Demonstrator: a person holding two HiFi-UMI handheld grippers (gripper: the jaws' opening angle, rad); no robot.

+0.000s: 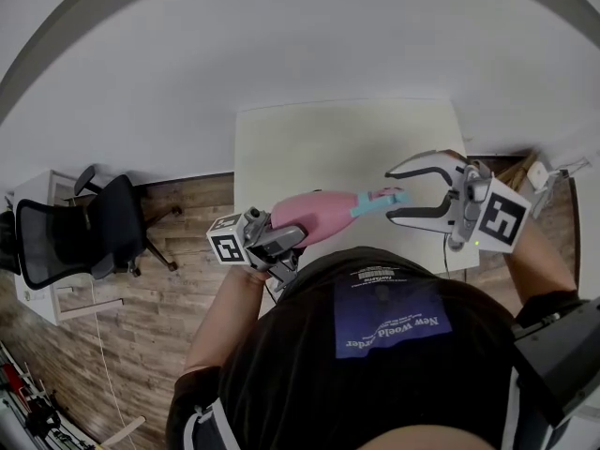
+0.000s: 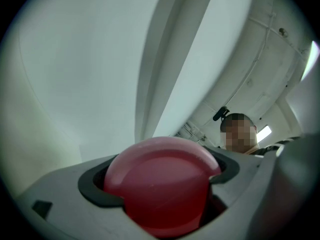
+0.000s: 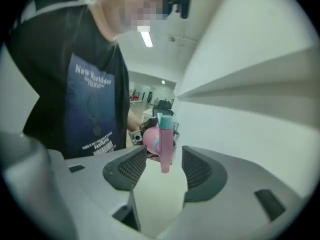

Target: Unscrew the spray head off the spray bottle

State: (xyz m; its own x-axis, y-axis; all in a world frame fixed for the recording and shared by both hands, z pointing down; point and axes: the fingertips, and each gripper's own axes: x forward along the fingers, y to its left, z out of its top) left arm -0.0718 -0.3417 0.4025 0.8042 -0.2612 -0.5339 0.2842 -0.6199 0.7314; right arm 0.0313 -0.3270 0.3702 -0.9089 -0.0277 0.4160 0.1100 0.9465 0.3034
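The left gripper (image 1: 284, 240) is clamped on the rounded base of the spray bottle (image 1: 319, 216), whose glossy pink bottom fills the gap between its dark pads (image 2: 95, 186). The right gripper (image 3: 164, 170) is released. Its ribbed dark pads (image 3: 127, 168) stand well apart, with the spray head (image 1: 380, 201) between them and a gap showing on either side of it. The bottle is a smooth, bulbous pink plastic body held above the near edge of the pale, matt table (image 1: 309, 148). It lies nearly level, with its neck pointing at the right gripper. The spray head is on the bottle. It is teal at the collar and nozzle, with a slim pink trigger.
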